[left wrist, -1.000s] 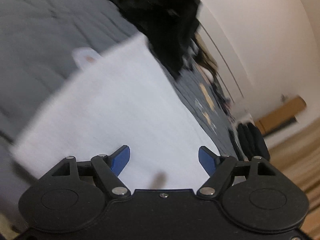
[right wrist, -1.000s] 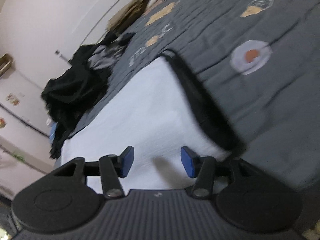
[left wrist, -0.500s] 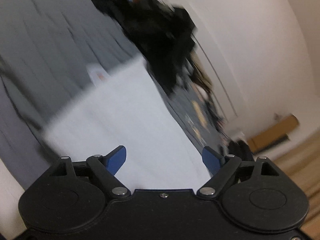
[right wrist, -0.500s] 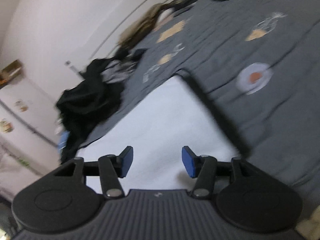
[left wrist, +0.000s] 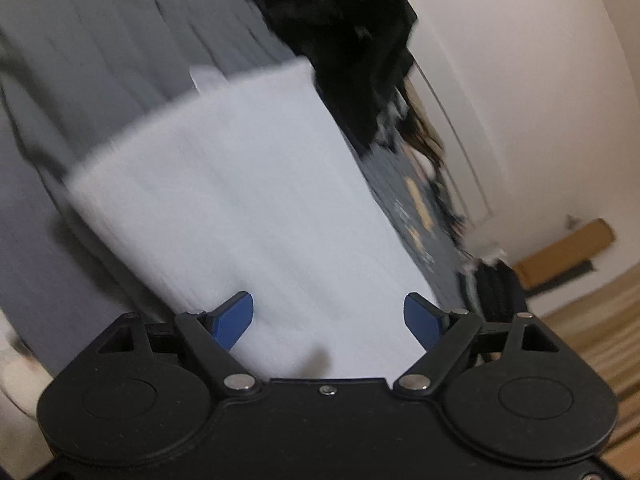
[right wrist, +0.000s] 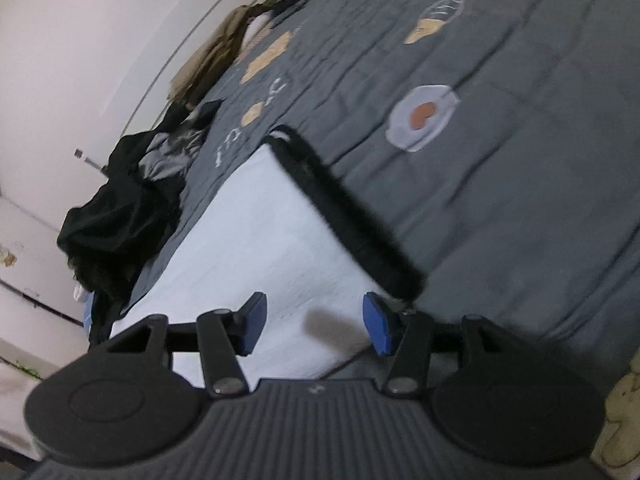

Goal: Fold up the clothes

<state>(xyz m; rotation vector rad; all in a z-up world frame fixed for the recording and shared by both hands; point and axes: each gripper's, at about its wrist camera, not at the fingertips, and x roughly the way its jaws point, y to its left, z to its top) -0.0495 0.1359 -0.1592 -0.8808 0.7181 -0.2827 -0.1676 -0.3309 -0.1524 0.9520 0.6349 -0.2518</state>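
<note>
A white folded garment (left wrist: 240, 208) lies flat on the grey bedspread (left wrist: 100, 40). My left gripper (left wrist: 328, 304) hovers over its near end, open, with nothing between the blue pads. In the right wrist view the same white garment (right wrist: 260, 240) has a black band (right wrist: 348, 216) along its right edge. My right gripper (right wrist: 314, 304) is over the near end by that edge, jaws partly apart and open, gripping nothing. Both views are somewhat blurred.
A heap of black clothes (left wrist: 348, 32) lies beyond the garment, seen as the black heap (right wrist: 116, 216) on the left. The bedspread (right wrist: 500, 200) carries printed pictures. A brown garment (right wrist: 216, 56) lies by the wall. Past the bed are a cardboard box (left wrist: 564, 252) and wooden floor (left wrist: 600, 320).
The left jaws stand a little wider than a second ago. Both views have swung and rolled slightly over the white garment, which lies where it was.
</note>
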